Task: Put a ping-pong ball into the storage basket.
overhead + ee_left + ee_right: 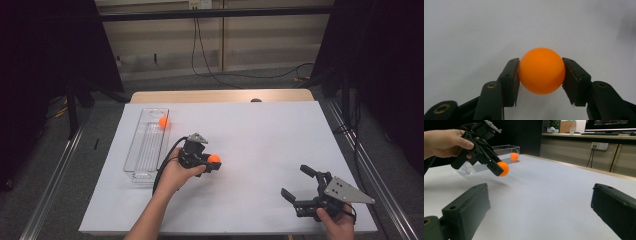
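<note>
My left gripper (215,163) is shut on an orange ball (214,159), held a little above the white table sheet near its middle. In the left gripper view the ball (541,70) sits squeezed between both pads (511,80). The right gripper view shows that gripper (503,170) tilted downward with the ball (503,168) at its tip, clear of the surface. A second orange ball (163,122) lies in the far end of a clear plastic tray (142,172) at the left. My right gripper (296,183) rests low at the front right, open, nothing between its fingers (466,211).
A white sheet (260,135) covers the table; a wooden edge (220,95) shows at the back. The tray (471,168) stands long and narrow, left of my left hand. Cables hang on the wall behind, and dark curtains flank both sides.
</note>
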A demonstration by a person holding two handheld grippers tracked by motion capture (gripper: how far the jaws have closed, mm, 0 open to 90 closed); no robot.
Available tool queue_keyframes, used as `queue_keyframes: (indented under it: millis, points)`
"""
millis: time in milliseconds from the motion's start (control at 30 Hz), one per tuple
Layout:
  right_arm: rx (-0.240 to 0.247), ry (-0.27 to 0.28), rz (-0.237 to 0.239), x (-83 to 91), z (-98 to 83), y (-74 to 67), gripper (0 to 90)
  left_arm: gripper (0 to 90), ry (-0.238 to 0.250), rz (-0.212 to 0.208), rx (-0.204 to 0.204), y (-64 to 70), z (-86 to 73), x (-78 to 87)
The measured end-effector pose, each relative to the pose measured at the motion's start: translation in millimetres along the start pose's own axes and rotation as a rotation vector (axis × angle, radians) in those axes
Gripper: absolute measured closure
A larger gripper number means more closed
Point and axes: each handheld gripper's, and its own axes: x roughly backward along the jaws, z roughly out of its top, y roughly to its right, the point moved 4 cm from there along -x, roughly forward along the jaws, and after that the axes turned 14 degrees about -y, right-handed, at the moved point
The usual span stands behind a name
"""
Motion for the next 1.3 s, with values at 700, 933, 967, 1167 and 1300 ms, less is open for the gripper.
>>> queue_keyframes:
  millis: [700, 933, 967, 1167, 1300]
  points:
    - [0.001, 0.001, 0.001, 0.2, 0.2, 0.0, 1.3, 50.5, 0.017, 0.022, 0.019, -9.7, -2.0, 14.7]
    - [0.0, 0.002, 0.003, 0.4, 0.3, 0.0, 1.3, 50.7, 0.019, 0.037, 0.017, -11.8, -2.5, 19.9]
    - [0.0, 0.003, 0.002, 0.3, 0.4, 0.0, 1.3, 50.7, 0.016, 0.038, 0.017, -11.8, -2.5, 20.4]
    - [0.001, 0.003, 0.002, 0.4, 0.4, 0.2, 1.3, 50.7, 0.017, 0.044, 0.019, -12.9, -2.9, 21.5]
    - [0.002, 0.002, 0.001, 0.5, 0.3, 0.4, 1.3, 50.7, 0.02, 0.046, 0.018, -14.6, -3.2, 25.1]
